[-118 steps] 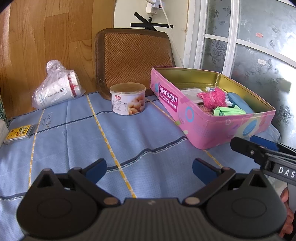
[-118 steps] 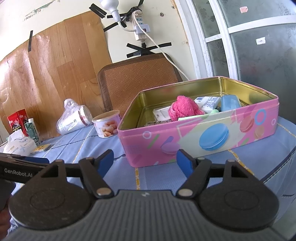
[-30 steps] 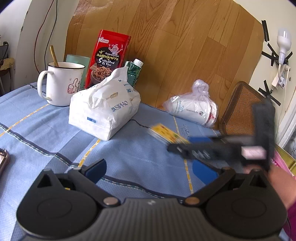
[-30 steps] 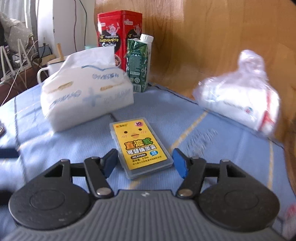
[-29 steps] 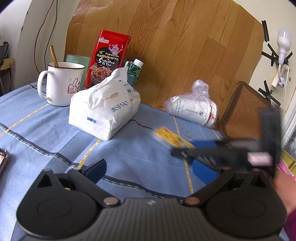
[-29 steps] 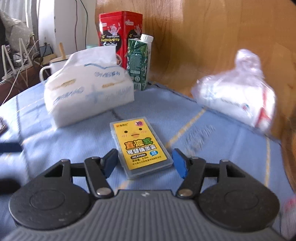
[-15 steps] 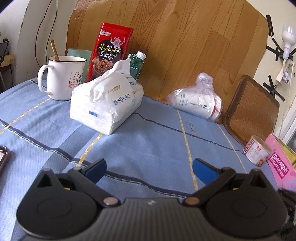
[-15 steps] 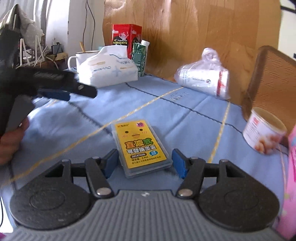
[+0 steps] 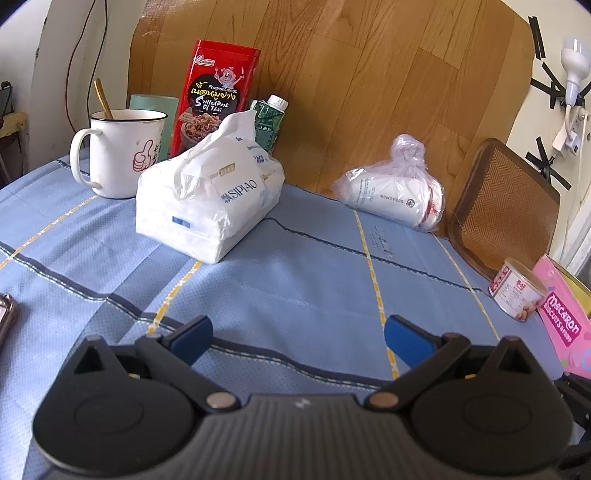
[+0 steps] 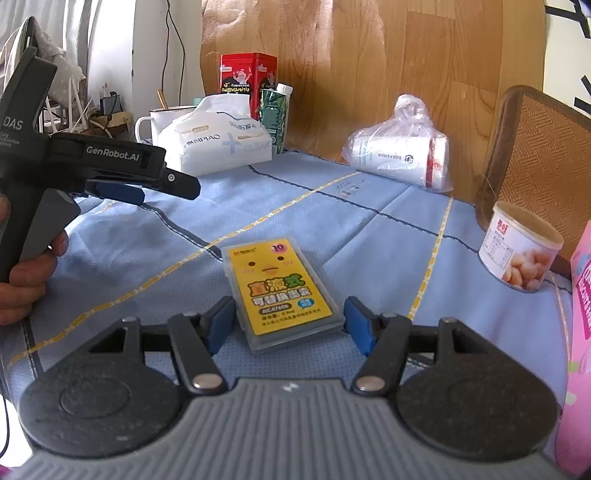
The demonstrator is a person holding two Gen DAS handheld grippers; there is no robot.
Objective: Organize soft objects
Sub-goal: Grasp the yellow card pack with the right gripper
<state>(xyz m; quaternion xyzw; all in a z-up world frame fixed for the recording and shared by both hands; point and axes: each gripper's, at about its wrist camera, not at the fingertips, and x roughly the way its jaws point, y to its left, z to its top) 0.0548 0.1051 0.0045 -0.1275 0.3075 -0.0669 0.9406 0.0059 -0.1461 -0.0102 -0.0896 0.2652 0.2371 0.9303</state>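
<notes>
Tissues (image 9: 207, 199) marked SIPIAO; right gripper (image 10: 290, 319) grasping yellow case (image 10: 280, 291); left gripper (image 9: 297, 341) released.

Your tabletop (image 9: 295, 280) has a blue cloth. On it sit a mug (image 9: 118, 151), tissue pack (image 9: 207, 199), small can (image 9: 515, 290) and pink tin (image 9: 565, 325).

The surface (image 9: 295, 280) is covered by a blue cloth crossed with yellow and dark stripes. Behind it a sheet of wood-grain panel (image 9: 369, 74) is set against a pale wall (image 9: 546, 14). A white bulb (image 9: 574, 61) is fixed there with black tape (image 9: 537, 33). A woven brown chair back (image 9: 506, 206) is seen at the right. Daylight falls across the cloth.
</notes>
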